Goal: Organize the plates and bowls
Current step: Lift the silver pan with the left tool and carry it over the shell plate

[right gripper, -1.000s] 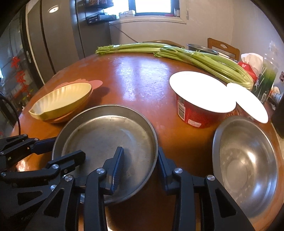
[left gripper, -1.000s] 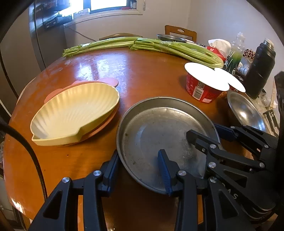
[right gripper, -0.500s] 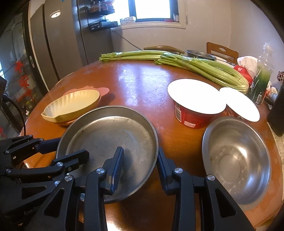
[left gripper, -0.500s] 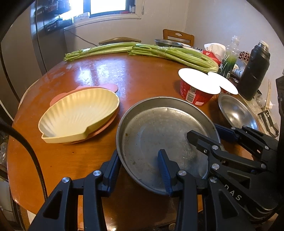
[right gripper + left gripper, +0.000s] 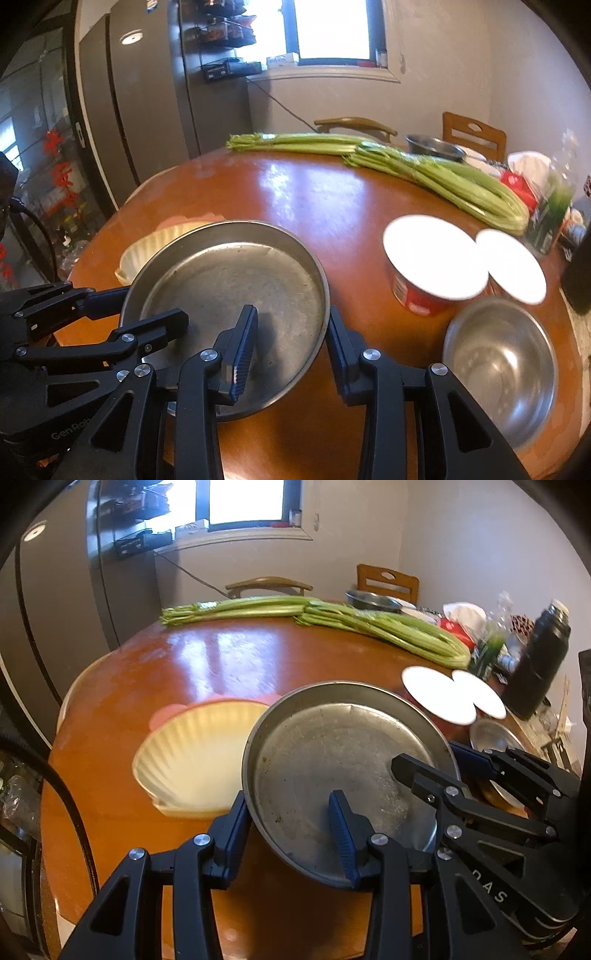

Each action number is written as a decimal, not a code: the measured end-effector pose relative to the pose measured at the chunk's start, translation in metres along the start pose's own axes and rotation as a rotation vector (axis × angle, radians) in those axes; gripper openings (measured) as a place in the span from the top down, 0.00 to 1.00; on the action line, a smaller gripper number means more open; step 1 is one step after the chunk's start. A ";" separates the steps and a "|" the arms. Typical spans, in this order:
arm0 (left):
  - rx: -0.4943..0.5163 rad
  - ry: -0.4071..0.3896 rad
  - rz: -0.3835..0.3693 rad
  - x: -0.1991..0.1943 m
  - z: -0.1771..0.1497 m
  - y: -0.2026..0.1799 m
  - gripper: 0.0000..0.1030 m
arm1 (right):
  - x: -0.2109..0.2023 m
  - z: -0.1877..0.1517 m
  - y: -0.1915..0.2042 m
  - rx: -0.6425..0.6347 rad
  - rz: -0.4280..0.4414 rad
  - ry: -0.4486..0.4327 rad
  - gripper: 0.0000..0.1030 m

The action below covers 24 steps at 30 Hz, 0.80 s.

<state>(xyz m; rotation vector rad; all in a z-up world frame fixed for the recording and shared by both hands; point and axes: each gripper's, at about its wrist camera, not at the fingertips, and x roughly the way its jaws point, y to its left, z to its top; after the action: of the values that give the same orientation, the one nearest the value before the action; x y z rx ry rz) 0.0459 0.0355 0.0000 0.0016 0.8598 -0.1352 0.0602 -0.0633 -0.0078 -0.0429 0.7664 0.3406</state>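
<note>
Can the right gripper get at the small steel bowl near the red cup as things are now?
Probably not yet: the right gripper is shut on the rim of the metal pan. The steel bowl itself lies uncovered just beside it.

Both cameras ride just behind their tongs and look forward and steeply down across the round worktop toward the window wall. The left view sits close over the near left rim of the metal pan; the right view sits close over the pan's near right rim. Each sees the other's tongs at its edge. Both share the pan, the shell-shaped dish, the celery and the white-lidded cups.
</note>
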 end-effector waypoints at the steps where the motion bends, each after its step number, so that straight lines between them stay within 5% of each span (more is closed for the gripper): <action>1: -0.004 -0.004 0.004 -0.001 0.003 0.005 0.59 | 0.001 0.003 0.002 -0.006 0.003 -0.005 0.62; 24: -0.061 -0.024 0.067 0.011 0.044 0.086 0.59 | 0.058 0.071 0.064 -0.086 0.059 -0.031 0.62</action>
<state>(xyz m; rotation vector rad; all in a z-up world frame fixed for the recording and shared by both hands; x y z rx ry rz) 0.0968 0.1174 0.0159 -0.0281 0.8391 -0.0462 0.1264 0.0251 0.0089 -0.0963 0.7233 0.4299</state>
